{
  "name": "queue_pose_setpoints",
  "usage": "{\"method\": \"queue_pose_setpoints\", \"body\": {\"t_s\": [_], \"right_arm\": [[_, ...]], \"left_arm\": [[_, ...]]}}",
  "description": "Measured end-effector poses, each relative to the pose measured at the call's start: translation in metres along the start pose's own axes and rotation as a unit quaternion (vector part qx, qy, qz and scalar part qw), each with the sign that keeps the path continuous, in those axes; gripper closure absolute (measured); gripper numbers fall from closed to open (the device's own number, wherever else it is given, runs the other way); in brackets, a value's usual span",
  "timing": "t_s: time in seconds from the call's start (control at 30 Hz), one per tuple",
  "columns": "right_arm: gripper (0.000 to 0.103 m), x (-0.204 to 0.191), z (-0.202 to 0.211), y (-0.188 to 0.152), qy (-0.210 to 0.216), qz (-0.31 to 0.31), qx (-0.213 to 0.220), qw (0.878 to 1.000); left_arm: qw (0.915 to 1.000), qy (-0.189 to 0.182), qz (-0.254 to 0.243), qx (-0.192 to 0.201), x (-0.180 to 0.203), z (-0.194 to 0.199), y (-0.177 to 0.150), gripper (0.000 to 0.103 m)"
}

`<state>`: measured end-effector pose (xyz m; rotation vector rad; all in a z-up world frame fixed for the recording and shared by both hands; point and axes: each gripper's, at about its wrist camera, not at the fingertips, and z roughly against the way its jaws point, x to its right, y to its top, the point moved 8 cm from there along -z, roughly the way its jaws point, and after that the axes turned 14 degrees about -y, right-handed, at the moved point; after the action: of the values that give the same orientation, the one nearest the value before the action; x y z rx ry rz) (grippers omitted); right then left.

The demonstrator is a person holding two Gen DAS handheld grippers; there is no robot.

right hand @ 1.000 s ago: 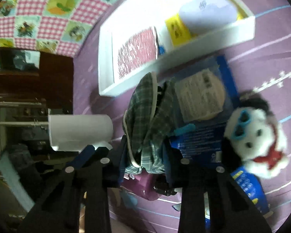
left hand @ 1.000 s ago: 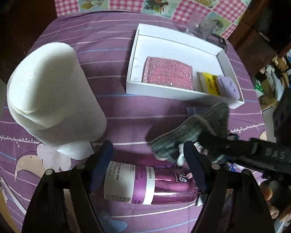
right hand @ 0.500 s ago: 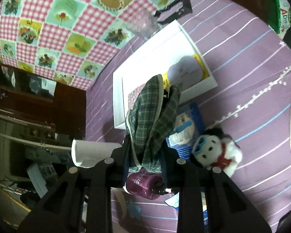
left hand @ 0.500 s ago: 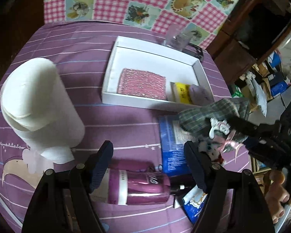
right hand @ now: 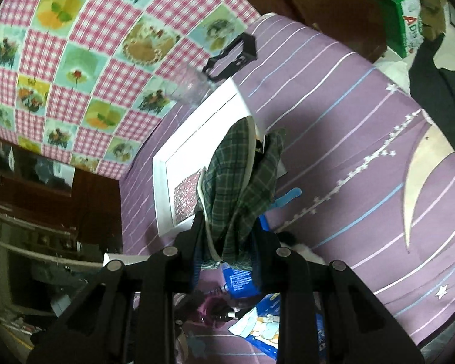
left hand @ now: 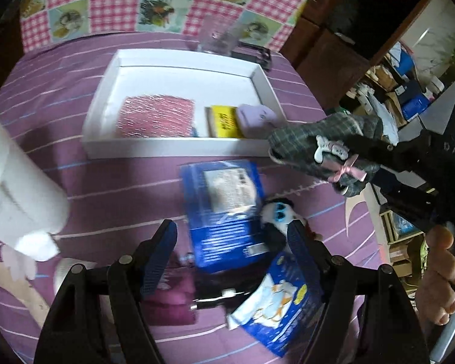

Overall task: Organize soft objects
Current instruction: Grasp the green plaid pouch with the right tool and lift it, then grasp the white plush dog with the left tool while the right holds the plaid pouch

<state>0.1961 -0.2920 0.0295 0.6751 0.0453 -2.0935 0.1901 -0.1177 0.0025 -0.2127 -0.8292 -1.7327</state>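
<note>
Right wrist view: a plaid cloth item [right hand: 239, 182] is pinched by the right gripper [right hand: 227, 261] above the white tray [right hand: 160, 194]; the left gripper [left hand: 230, 254] is spread, empty.

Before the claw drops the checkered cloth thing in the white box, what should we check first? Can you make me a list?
1. Right claw has a firm hold on the checkered cloth: ok, it is pinched between the fingers and hangs clear of the table.
2. Cloth is above the white box: not ok, in the left view it hangs beside the box's near right corner.
3. Box has free room: ok, the back part is bare; the pink sponge, yellow item and lilac item sit along the front.
4. Left claw is out of the way: ok, open and empty, over the blue packet.
5. Cloth's pink bow is snag-free: cannot tell.
</note>
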Motion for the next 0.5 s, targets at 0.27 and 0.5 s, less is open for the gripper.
{"method": "queue_pose_setpoints", "body": {"t_s": [0.27,0.5], "right_arm": [[0.074,0.034,0.018,0.020,-0.002,-0.044,0.030,0.999],[0.074,0.035,0.012,0.021,0.025,-0.046,0.009,0.999]], "left_arm": [[0.9994,-0.024,0.023,-0.009,0.022,-0.046,-0.005,0.037],[0.9989,-0.016,0.019,-0.040,0.032,-0.078,-0.017,0.058]]}}
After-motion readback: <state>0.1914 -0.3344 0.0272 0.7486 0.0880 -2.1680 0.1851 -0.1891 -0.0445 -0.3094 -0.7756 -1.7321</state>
